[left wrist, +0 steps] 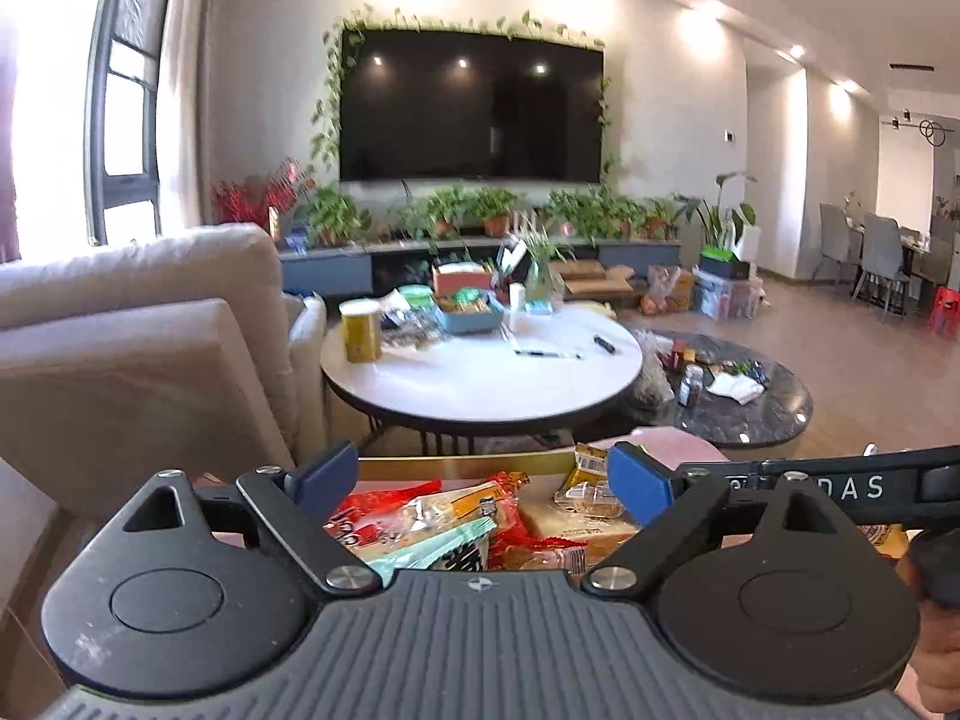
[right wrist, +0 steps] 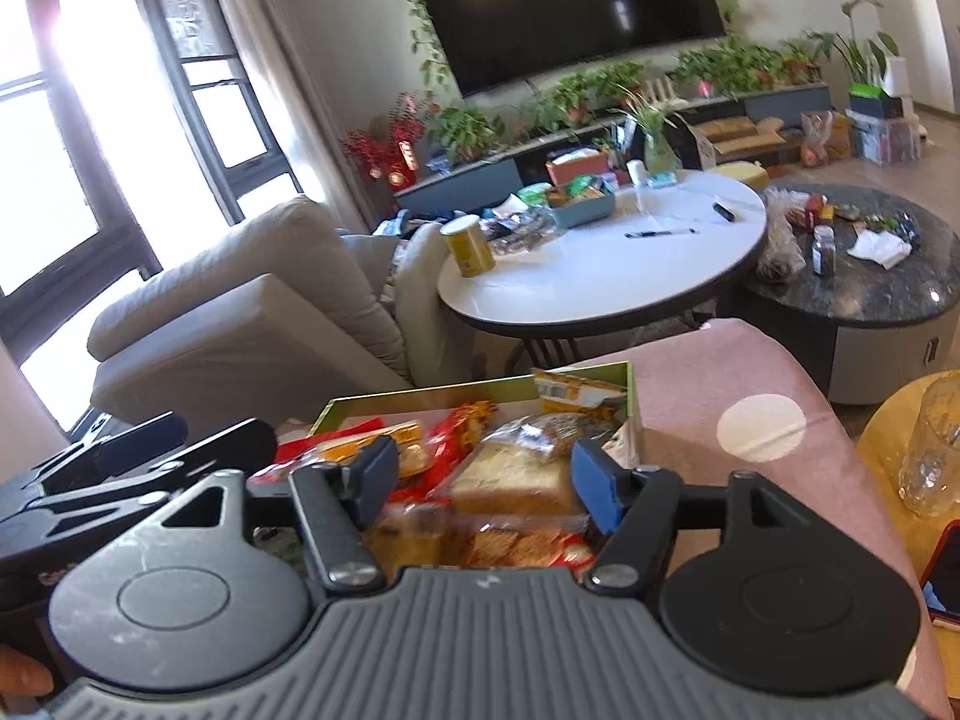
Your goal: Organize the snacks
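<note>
The box of snacks (right wrist: 633, 402) sits on a pink-covered surface (right wrist: 720, 372), packets heaped inside. The left claw (left wrist: 480, 480) hangs above them, spread wide with nothing between its blue pads. The right claw (right wrist: 486, 477) stands narrower, hovering over a wrapped cake slice (right wrist: 510, 477) below it, apparently not gripping anything.

The right gripper (right wrist: 486, 483) hangs above an open box (right wrist: 480, 390) of wrapped snacks (right wrist: 510, 474), jaws apart and empty. The box rests on a pink cloth (right wrist: 708, 384). A glass (right wrist: 930, 450) stands right.
</note>
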### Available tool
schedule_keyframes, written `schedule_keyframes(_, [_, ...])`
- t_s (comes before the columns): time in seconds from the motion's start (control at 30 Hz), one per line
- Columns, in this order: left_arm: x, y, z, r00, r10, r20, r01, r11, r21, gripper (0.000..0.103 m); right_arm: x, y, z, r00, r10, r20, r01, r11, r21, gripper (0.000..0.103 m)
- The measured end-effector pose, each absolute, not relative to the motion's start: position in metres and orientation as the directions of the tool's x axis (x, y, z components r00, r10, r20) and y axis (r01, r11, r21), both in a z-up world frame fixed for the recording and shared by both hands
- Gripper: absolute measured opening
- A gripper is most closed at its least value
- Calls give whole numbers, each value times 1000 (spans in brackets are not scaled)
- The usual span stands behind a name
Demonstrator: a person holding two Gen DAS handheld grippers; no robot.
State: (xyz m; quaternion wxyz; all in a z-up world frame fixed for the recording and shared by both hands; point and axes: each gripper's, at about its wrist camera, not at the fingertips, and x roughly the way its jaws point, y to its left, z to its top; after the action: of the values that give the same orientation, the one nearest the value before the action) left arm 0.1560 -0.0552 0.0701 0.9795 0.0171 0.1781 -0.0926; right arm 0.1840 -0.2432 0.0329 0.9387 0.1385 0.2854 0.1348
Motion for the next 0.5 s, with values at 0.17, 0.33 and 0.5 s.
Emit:
schedule_keyframes(0.17, [128,-48,72,934,-151,-323,157,988,-5,101,158,-239,39,828,301,-474,-167,938,303,70])
schedule_keyframes(0.33, [105,-45,72,949,-93,-301,100,995,8,102,141,-236,42,830,303,-469,-170,937,305,70])
schedule_keyframes(0.5, [80,-43,66,952,-53,-303,59,998,12,102,118,-235,37,840,274,-468,-144,945,294,70])
